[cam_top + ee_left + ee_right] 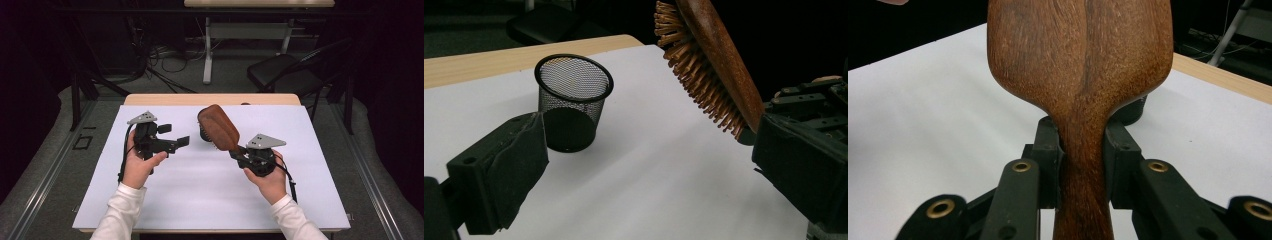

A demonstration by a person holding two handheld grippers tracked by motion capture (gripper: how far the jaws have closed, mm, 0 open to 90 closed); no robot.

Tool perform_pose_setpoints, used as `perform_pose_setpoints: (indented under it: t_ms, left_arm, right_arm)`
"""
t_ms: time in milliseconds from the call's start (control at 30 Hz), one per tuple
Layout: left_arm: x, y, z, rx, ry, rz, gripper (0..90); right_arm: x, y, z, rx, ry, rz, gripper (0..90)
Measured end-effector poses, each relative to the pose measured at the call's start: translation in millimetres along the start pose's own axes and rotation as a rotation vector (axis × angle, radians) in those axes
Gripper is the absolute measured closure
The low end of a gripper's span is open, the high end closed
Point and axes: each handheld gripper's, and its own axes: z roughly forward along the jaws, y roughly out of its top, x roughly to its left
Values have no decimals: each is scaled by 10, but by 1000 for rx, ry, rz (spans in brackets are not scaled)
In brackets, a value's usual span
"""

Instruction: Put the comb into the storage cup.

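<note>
Your right gripper (239,151) has its jaws closed on the handle of a wooden hairbrush (218,127), one jaw pressed to each side of the narrow neck, as the right gripper view shows plainly. The hairbrush is a paddle type: a broad, rounded head of reddish-brown wood with a darker streak of grain down the middle of its back, tapering into a slim handle. You hold it off the white table cover (200,190), slanting up and away from your right hand, with the smooth back facing up. From the left gripper view you can see its underside, packed with short, pale wooden bristles (696,70) pointing down toward the cover. Your left gripper (172,136) has its jaws spread wide with nothing between them, and it sits well apart from the brush at the left of the cover. A black mesh cup (572,100) stands upright on the cover beneath the brush head.
</note>
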Motion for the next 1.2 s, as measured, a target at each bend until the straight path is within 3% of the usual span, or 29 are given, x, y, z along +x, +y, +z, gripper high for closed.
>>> perform_pose_setpoints:
  t_ms: [733,1200]
  left_arm:
    - [-108,-35,143,39,-54,1,17]
    - [-117,-42,158,32,-80,-37,17]
  right_arm:
    - [215,-51,111,7,47,-42,720]
    - [301,-90,173,21,63,-60,720]
